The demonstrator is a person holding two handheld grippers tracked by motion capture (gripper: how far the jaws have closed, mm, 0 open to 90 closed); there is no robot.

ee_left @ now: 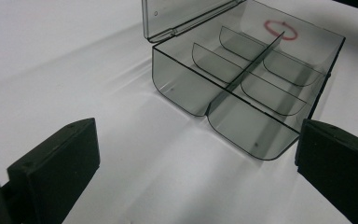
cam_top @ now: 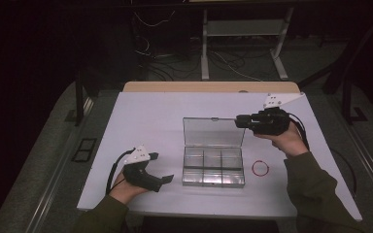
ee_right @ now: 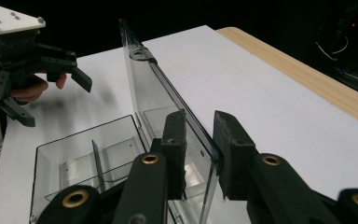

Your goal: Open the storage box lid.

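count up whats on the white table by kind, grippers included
clear compartment box, lid up: 1
red ring: 1
grippers: 2, the left gripper and the right gripper
total: 4

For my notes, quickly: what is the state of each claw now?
Left claw: open, holding nothing.
Right claw: around the box lid edge, jaws either side; a firm pinch cannot be told.
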